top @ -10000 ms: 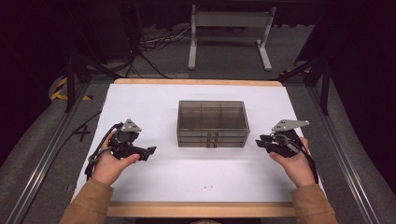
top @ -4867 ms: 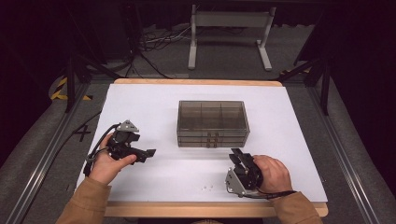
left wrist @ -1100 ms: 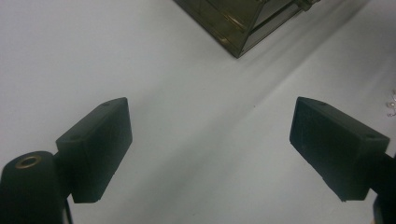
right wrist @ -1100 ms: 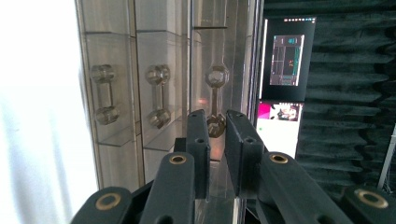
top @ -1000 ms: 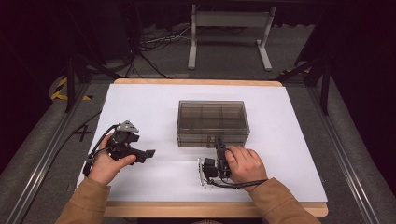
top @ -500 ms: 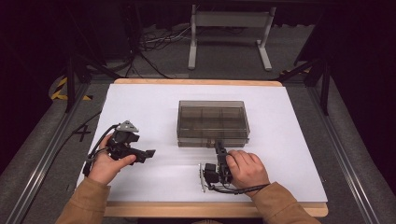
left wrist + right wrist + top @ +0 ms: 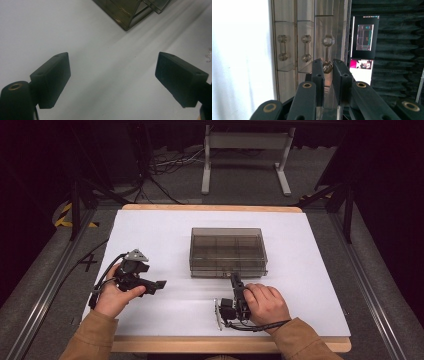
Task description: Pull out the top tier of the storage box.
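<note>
Right gripper (image 7: pixel 328 68) lines up on a drawer handle (image 7: pixel 328 53) of the clear drawer box (image 7: pixel 227 251) at mid-table

Its jaws stand narrowly apart around the handle, not yet clamped; the box looks light, stiff, slick plastic, so the slim handle is the likely hold; left gripper (image 7: pixel 112 75) idles wide open
</note>
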A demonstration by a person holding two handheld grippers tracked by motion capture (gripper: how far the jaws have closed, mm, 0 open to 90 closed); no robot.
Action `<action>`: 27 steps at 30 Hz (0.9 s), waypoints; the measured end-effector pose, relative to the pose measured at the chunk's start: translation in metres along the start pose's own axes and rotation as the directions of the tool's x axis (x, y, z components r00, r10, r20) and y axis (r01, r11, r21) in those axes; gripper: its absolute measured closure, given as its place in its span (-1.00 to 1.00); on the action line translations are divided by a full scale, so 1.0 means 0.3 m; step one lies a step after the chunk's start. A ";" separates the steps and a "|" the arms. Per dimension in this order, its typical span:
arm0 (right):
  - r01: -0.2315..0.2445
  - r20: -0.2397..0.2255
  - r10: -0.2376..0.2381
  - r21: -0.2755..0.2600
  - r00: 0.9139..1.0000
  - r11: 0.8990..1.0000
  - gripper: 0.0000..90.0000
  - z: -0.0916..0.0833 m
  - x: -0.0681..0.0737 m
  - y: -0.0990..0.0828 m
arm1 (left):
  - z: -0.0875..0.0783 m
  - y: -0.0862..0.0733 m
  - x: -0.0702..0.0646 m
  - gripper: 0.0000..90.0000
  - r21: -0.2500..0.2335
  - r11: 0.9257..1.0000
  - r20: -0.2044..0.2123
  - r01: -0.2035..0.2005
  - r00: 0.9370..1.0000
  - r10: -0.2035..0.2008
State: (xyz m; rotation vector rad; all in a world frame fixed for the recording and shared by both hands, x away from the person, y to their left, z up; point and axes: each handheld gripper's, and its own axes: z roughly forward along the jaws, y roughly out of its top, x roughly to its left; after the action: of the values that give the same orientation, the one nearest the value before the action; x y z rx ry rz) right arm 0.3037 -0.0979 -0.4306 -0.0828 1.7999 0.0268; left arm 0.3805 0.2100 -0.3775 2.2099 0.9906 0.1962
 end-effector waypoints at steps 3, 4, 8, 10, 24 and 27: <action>0.002 -0.001 -0.002 -0.006 1.000 1.000 0.78 0.000 0.000 -0.001 | 0.001 -0.001 0.002 -0.70 -0.006 1.000 -0.002 0.004 1.000 -0.004; 0.002 -0.001 -0.002 -0.006 1.000 1.000 0.78 0.000 0.000 -0.001 | 0.001 -0.001 0.002 -0.70 -0.006 1.000 -0.002 0.004 1.000 -0.004; -0.004 -0.009 0.004 -0.017 1.000 1.000 0.77 -0.004 -0.002 -0.006 | -0.002 -0.001 0.004 -0.70 0.002 1.000 0.004 0.001 1.000 -0.001; -0.003 -0.007 0.003 -0.029 1.000 1.000 0.76 -0.007 0.000 -0.010 | -0.001 -0.002 0.003 -0.70 -0.006 1.000 0.001 0.007 1.000 -0.007; -0.050 -0.017 0.048 -0.105 0.999 0.993 0.65 -0.043 0.000 -0.072 | 0.008 -0.003 0.002 -0.71 0.005 1.000 0.004 0.007 1.000 -0.007; -0.077 -0.019 0.075 -0.133 0.997 0.988 0.65 -0.050 -0.002 -0.087 | 0.008 -0.003 0.002 -0.71 0.005 1.000 0.004 0.008 1.000 -0.008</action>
State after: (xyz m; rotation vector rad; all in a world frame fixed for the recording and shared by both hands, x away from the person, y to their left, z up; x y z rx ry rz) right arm 0.2911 -0.1247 -0.4258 -0.1103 1.8135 0.2018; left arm 0.3812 0.2095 -0.3800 2.2102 0.9987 0.1862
